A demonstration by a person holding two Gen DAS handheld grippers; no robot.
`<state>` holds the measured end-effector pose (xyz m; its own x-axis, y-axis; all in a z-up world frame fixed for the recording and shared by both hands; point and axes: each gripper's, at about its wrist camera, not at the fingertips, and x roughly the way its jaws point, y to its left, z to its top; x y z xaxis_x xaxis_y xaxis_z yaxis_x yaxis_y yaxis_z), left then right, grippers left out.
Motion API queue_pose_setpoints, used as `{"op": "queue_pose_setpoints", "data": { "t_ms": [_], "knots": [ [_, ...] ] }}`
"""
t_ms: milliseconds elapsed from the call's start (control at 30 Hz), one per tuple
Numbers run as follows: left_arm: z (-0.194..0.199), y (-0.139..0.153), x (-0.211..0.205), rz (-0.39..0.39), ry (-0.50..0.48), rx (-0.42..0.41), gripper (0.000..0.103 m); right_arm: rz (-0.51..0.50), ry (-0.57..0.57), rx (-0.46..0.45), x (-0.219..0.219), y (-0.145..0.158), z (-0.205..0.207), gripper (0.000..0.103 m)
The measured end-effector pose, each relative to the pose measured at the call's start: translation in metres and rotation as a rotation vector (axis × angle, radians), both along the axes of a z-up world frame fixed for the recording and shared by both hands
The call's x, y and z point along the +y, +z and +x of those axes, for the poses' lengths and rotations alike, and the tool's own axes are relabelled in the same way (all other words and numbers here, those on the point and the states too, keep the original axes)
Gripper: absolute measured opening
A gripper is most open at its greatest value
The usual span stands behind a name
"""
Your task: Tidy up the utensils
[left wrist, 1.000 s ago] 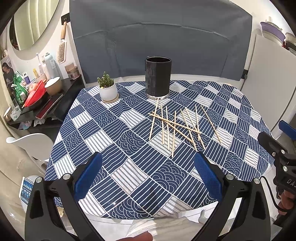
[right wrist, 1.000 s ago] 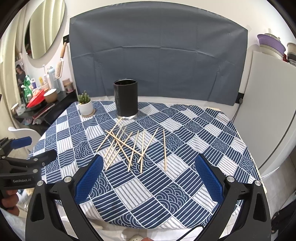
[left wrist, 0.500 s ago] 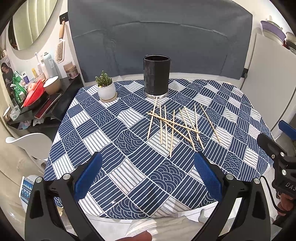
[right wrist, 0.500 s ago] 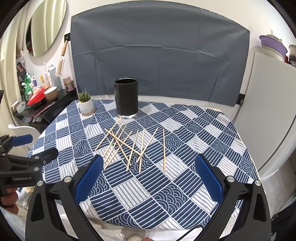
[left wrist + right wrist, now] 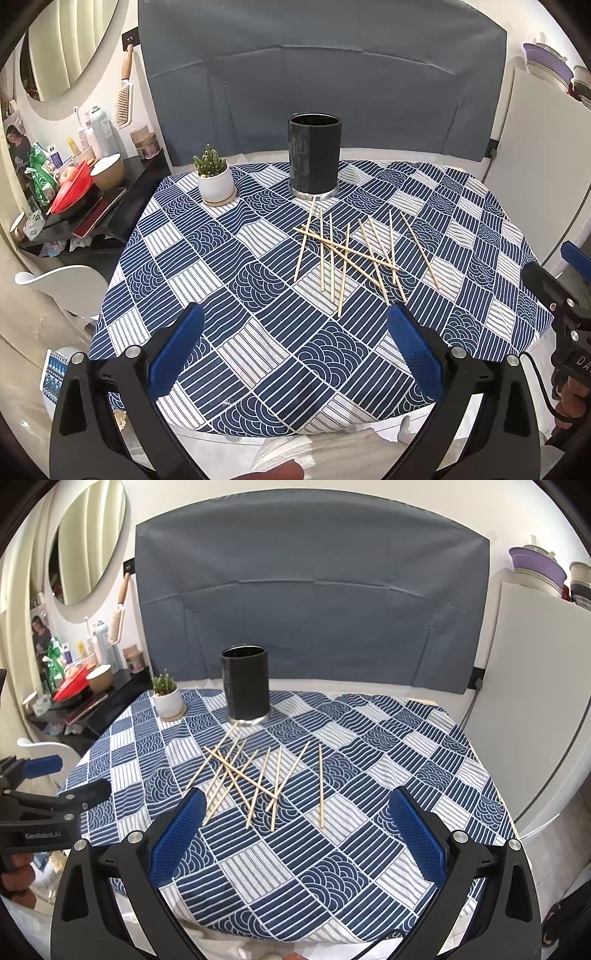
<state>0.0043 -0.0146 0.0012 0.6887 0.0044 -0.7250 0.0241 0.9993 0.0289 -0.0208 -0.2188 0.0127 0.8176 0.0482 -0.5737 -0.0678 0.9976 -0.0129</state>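
Several wooden chopsticks (image 5: 347, 254) (image 5: 255, 779) lie scattered and crossed on the blue-and-white patterned tablecloth (image 5: 258, 354) (image 5: 369, 849). Behind them stands an upright black cylindrical holder (image 5: 314, 157) (image 5: 245, 686), with nothing showing above its rim. My left gripper (image 5: 295, 350) hangs open over the table's near edge, short of the chopsticks, with nothing between its blue pads. My right gripper (image 5: 295, 830) is open too, above the near part of the cloth just before the pile. Each gripper also shows at the edge of the other's view.
A small cactus in a white pot (image 5: 214, 177) (image 5: 168, 698) stands left of the holder. A dark side shelf (image 5: 122, 199) at the left carries bottles, a bowl and a red basket. A white chair (image 5: 62, 288) sits beside the table. A grey cloth hangs behind; a white appliance (image 5: 535, 701) is at right.
Both grippers have edged forward and slightly up toward the table, so the chopsticks and holder sit a little nearer. Both stay open.
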Motion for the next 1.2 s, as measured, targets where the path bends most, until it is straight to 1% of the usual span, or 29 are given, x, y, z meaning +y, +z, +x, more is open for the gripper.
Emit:
{"op": "queue_pose_setpoints", "data": {
  "t_ms": [367,467,600,700,867,1033,1133,1200],
  "knots": [
    [-0.003,0.005,-0.004,0.019,-0.005,0.006,0.097,-0.004,-0.01,-0.019,-0.013,0.005,-0.011,0.095],
    [-0.001,0.004,-0.002,0.037,0.002,0.014,0.097,0.005,-0.009,-0.017,-0.016,0.005,-0.01,0.095],
    [0.007,-0.002,0.002,0.009,-0.01,0.06,0.097,0.017,-0.005,0.018,-0.018,0.001,-0.003,0.095],
    [0.015,-0.009,0.003,0.014,-0.015,0.088,0.097,0.008,-0.007,0.036,-0.02,0.0,0.004,0.095],
    [0.034,-0.016,0.003,0.003,-0.008,0.127,0.097,0.02,-0.033,0.072,-0.034,-0.003,0.022,0.095],
    [0.063,-0.018,0.0,0.006,0.023,0.152,0.097,0.009,-0.044,0.118,-0.05,-0.008,0.052,0.095],
    [0.08,-0.021,-0.002,-0.011,0.035,0.181,0.097,0.004,-0.033,0.153,-0.058,-0.013,0.073,0.095],
    [0.09,-0.025,-0.004,-0.003,0.052,0.2,0.097,0.003,-0.028,0.182,-0.063,-0.016,0.088,0.095]
  ]
}}
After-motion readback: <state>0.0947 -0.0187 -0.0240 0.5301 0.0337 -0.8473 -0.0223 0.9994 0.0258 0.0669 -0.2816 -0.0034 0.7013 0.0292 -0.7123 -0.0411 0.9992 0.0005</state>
